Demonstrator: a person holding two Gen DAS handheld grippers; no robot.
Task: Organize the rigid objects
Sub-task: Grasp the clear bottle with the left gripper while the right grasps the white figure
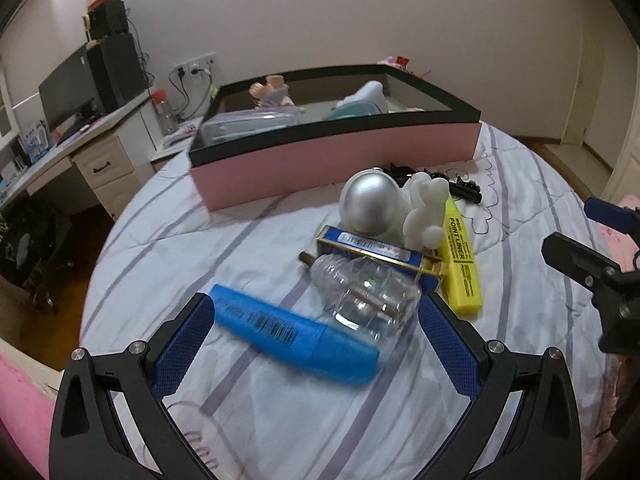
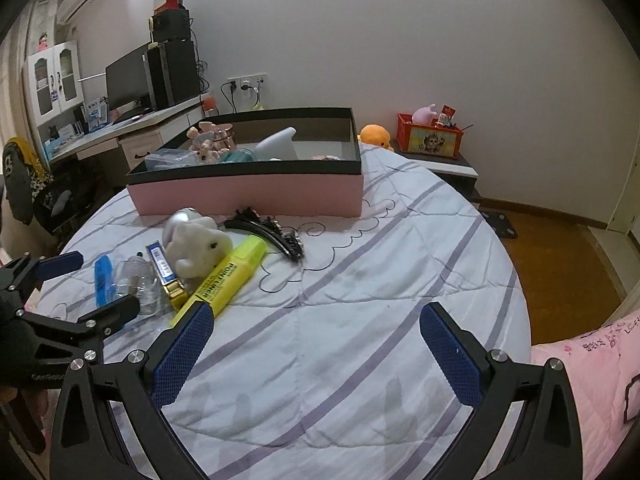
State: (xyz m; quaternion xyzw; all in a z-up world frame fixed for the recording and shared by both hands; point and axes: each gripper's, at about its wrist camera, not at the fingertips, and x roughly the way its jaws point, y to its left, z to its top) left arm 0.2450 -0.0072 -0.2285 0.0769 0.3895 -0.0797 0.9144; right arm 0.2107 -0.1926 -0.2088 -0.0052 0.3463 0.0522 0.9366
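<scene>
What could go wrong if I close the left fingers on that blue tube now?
The blue tube lies slanted across the open left gripper, so it may pivot or slip out. The clear bottle touches the tube's far side and could roll or get pinched. The soft quilt gives under the fingers.

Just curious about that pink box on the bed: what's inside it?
Inside the pink box lie a small pink figurine, a white curved object and clear plastic packaging. Its near wall hides the floor and anything lower.
</scene>
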